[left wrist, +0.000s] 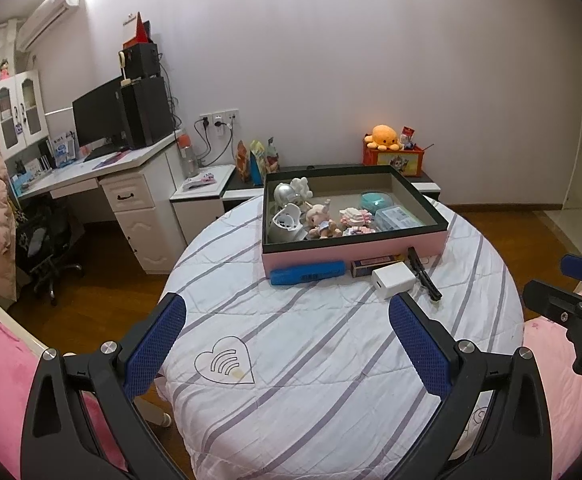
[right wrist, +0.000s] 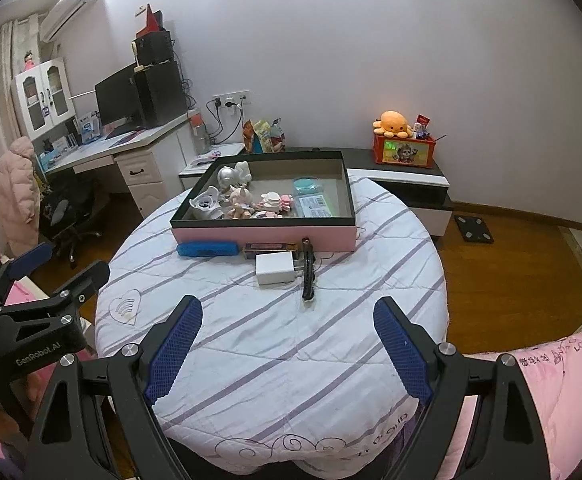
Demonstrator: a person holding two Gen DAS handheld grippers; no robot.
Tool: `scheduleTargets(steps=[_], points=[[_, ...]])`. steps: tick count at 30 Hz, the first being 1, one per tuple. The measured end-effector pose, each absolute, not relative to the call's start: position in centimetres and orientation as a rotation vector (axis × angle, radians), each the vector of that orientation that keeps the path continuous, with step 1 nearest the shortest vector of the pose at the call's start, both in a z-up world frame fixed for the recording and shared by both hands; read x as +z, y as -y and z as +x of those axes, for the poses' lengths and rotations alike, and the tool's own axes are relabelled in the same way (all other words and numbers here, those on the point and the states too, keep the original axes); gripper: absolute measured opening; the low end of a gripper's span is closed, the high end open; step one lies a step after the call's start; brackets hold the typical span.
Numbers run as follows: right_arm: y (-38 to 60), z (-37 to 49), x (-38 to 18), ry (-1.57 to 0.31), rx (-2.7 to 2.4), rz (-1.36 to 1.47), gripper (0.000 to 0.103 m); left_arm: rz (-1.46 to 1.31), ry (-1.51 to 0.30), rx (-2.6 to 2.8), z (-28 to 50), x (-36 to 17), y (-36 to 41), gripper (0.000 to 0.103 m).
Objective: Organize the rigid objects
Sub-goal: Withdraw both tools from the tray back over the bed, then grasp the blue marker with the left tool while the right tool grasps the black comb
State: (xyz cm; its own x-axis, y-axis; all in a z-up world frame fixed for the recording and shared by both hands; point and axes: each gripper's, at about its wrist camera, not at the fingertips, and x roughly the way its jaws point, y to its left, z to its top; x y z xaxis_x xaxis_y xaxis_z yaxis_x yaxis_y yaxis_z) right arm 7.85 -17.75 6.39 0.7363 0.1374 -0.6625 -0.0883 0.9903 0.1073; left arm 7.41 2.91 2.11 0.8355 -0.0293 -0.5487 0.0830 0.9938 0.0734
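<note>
Both tools are just hanging over the near edge of the round tabletop (left wrist: 331, 360) with its striped white cover. The left tool (left wrist: 287, 320) has its jaws spread wide with nothing between them, and the right tool (right wrist: 287, 324) is the same: wide and empty.

From the left tool, the loose stuff sits around 12 to 1 o'clock, well apart from the fingertips. The blue case (left wrist: 307, 273) is straight ahead at 12, lying flat against the front wall of the box. The white charger block (left wrist: 393, 281) is at about 1 o'clock, nearest to the tool's right finger but not touching it. A black pen-like stick (left wrist: 423, 273) lies just right of the charger, and a small dark packet (left wrist: 373, 265) is tucked behind it, against the box.

From the right tool, the charger (right wrist: 274, 273) and the black stick (right wrist: 308, 274) are pretty much at 12 o'clock, with the blue case (right wrist: 207, 249) off at 11.

The pink box with the black rim (left wrist: 355, 256) is open-topped. Inside, on the left: a silver round thing (left wrist: 285, 193), a white figurine, a white-grey gadget (left wrist: 286, 224) and a little doll (left wrist: 323, 220). In the middle there's a pink-and-white block model (left wrist: 357, 222), and on the right a teal round case (left wrist: 376, 201) and a clear plastic box (left wrist: 398, 217).
</note>
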Motion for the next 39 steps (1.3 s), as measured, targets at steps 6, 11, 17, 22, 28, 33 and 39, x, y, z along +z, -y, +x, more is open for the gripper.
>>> scheduleTargets(steps=[6, 11, 17, 22, 28, 33, 39], points=[[17.9, 8.7, 5.8, -0.753, 0.115, 0.065, 0.089, 0.105, -0.615, -0.073, 8.8, 1.4, -2.5, 0.103], [17.4, 10.7, 4.7, -0.791, 0.096, 0.023, 0.089, 0.108, -0.672, -0.078, 11.3, -0.1, -2.5, 0.103], [17.1, 15.1, 1.4, -0.878, 0.118, -0.017, 0.089, 0.097, -0.77, -0.067, 15.5, -2.7, -2.7, 0.103], [17.1, 18.5, -1.1, -0.936, 0.141, -0.039, 0.089, 0.094, -0.841, -0.068, 18.8, -4.8, -2.6, 0.103], [17.3, 22.5, -4.4, -1.021, 0.172, -0.025, 0.067, 0.105, -0.905, -0.058, 22.4, -6.9, -2.7, 0.103], [18.0, 24.7, -7.0, -1.081, 0.167, 0.01, 0.052, 0.115, -0.954, -0.066, 24.9, -8.6, -2.7, 0.103], [18.4, 24.3, -6.8, -1.054, 0.165, -0.02, 0.032, 0.112, -0.996, -0.107, 27.6, -10.4, -2.5, 0.103]])
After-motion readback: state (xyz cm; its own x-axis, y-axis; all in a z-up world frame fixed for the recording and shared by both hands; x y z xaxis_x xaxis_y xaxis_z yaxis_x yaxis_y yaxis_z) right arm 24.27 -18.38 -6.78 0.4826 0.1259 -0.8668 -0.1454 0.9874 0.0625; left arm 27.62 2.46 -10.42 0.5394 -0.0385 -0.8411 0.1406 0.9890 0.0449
